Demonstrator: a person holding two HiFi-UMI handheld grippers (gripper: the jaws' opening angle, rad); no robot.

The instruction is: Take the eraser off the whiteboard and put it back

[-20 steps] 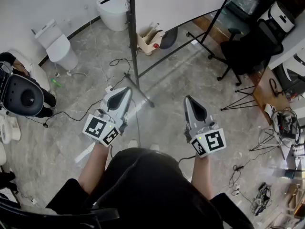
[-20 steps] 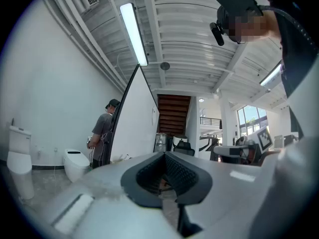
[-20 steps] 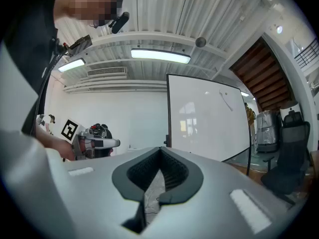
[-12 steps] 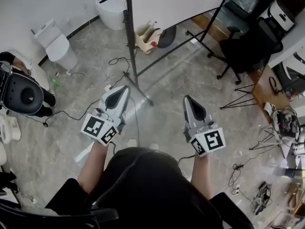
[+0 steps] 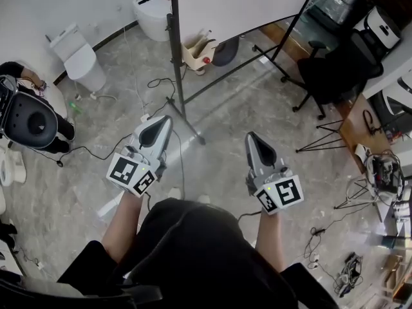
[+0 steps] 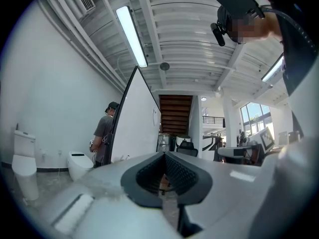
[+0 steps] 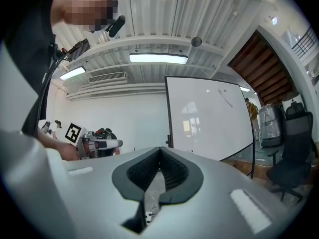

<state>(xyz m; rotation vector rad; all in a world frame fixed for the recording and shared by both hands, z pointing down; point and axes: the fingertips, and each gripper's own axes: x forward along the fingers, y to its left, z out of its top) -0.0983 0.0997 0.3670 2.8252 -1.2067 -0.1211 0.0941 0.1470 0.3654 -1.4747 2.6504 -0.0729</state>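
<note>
Facing whiteboard | left gripper closed, empty | right gripper closed, empty

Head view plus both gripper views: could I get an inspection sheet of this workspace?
Surface: grey marbled floor.
Job's things: white whiteboard on black stand ahead; eraser not made out.
Clutter: beige open box at the stand's foot.
Grippers: left gripper and right gripper both shut, empty.
Cables: black cables trailing across the floor.
Surroundings: white toilets, black office chair, a person standing by the board.
</note>
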